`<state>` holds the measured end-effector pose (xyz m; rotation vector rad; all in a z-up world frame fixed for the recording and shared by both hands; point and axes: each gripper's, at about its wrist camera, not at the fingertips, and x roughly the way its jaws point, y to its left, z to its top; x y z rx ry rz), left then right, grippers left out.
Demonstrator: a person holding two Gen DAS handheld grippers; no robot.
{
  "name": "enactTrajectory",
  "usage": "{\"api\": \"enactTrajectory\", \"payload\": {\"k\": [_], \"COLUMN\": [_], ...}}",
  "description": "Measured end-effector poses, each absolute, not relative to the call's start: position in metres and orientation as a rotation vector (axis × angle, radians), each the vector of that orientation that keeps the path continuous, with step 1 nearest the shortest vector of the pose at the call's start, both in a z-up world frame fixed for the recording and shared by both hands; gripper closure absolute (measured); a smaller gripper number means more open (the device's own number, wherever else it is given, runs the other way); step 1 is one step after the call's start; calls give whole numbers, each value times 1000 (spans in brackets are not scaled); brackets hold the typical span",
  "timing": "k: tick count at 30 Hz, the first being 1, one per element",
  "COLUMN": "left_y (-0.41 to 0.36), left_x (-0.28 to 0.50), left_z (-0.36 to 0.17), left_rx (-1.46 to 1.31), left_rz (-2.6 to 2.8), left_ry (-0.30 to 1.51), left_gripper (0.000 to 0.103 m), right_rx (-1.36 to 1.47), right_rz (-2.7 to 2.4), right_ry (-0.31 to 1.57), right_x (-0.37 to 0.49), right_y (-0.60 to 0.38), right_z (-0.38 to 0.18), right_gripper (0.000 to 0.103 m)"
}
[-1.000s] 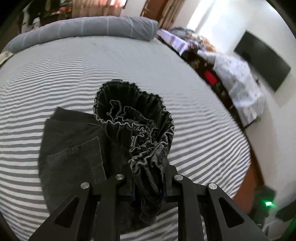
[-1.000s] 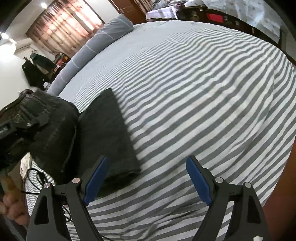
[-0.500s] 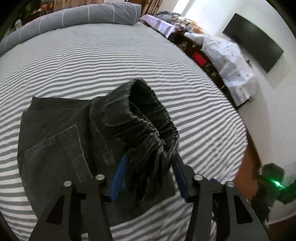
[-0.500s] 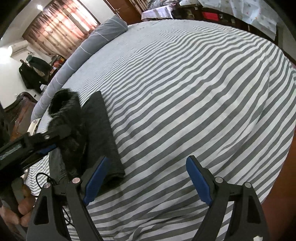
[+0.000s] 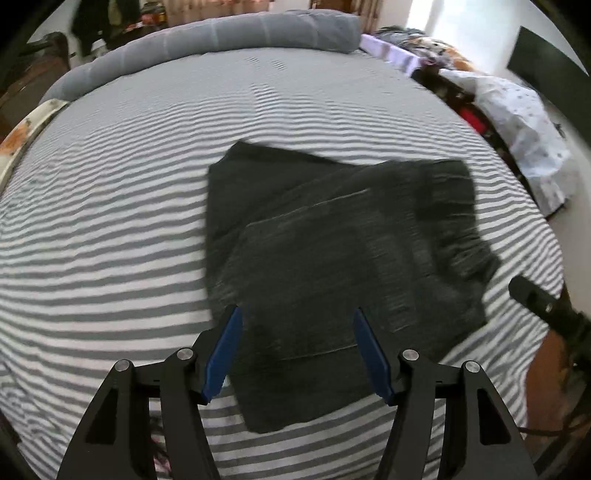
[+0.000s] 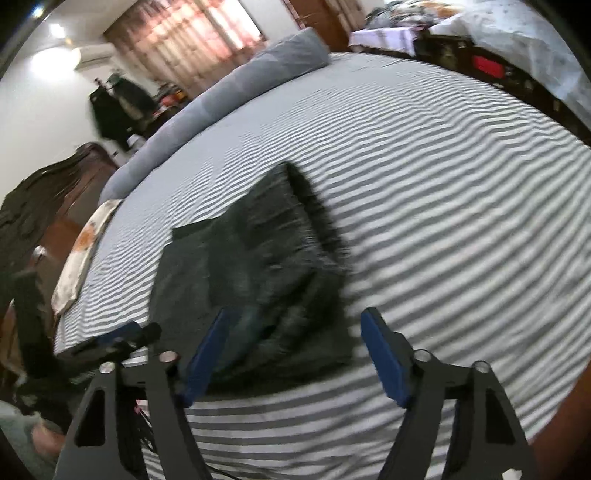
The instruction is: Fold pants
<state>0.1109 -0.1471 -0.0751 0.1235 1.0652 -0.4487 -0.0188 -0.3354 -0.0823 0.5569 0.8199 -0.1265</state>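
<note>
Dark grey denim pants (image 5: pixel 332 236) lie folded in layers on the grey-and-white striped bed (image 5: pixel 110 206). They also show in the right wrist view (image 6: pixel 258 273), with the gathered waistband along their right edge. My left gripper (image 5: pixel 297 352) is open and empty, held just above the near edge of the pants. My right gripper (image 6: pixel 295 356) is open and empty, above the near end of the pants. The right gripper's tip shows at the right edge of the left wrist view (image 5: pixel 543 299); the left gripper shows at the lower left of the right wrist view (image 6: pixel 114 343).
A long grey bolster (image 5: pixel 207 33) lies along the far side of the bed. A floral pillow (image 6: pixel 83 247) sits at the bed's left edge. Cluttered furniture and a white patterned cloth (image 5: pixel 521 114) stand beyond the right side, with a dark screen (image 5: pixel 546 70) on the wall.
My left gripper opened and let go of the waistband, which now lies flat on the folded pants. Both grippers pulled back and turned toward the pants; the right stayed open.
</note>
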Motion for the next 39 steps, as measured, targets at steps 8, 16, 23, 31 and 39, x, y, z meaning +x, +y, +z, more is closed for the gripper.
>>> {"api": "enactTrajectory", "payload": {"k": [8,16,23,31,39], "left_y": [-134,-130,-130,-127,-126], "left_x": [115,115,112,111,115], "left_z": [-89,-94,-95,-96,-99], "left_rx": [88,92,110,106,111], "left_rz": [-425,-424,-421,-417,-415], "left_ry": [1101,1108,1099,1113,1117], "left_gripper": [40,40,40,40,38], "right_rx": [613,666,653,624,622], "right_rz": [-131,-184,-184,-164,-161], "right_ry": [890,918,896,877,896], "right_x": [13,27,25,15,24], "right_y": [-333,-350,-346,-343,-342], "right_z": [-104,-123,-116,-100,-100], "right_gripper": [42,42,49,60,60]}}
